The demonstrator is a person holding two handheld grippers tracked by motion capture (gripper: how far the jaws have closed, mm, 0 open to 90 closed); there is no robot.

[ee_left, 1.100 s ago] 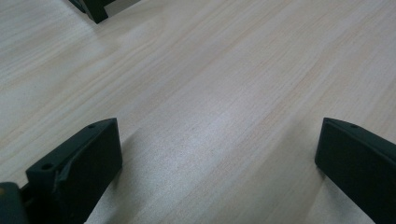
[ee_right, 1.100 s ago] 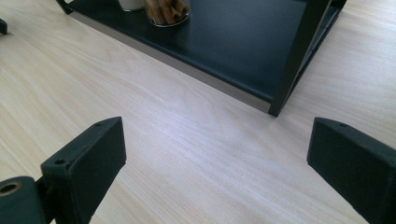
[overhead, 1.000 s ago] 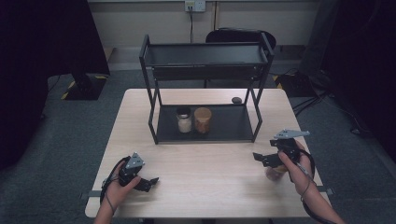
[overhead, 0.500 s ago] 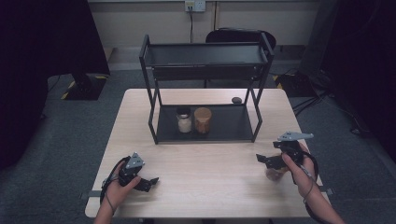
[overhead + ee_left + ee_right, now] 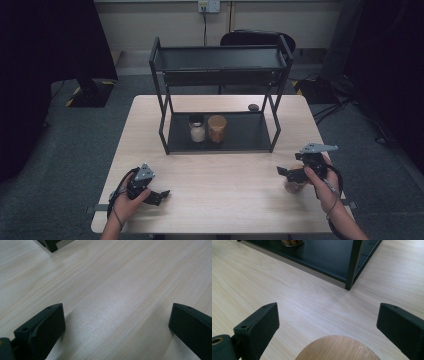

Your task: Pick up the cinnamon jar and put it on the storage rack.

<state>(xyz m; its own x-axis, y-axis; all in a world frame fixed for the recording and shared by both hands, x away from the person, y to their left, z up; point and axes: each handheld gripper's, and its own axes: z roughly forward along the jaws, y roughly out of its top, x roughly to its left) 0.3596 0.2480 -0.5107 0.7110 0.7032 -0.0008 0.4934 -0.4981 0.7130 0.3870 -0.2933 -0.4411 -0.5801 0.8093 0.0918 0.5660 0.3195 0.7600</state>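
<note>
High view: two jars sat on the rack's bottom shelf, and a third was under my right tool, not yet gripped.

I counted three jars in all: a white-filled jar and a brown-filled jar side by side on the lower shelf of the black rack, and a wooden-lidded jar on the tabletop near its right edge. My right tool hung over that jar with its jaws spread wide on either side of the lid, touching nothing. My left tool rested low over bare wood, released and empty. I judged the work about two-thirds done: one jar left to grasp and shelve. One small dark object lay behind the rack.
</note>
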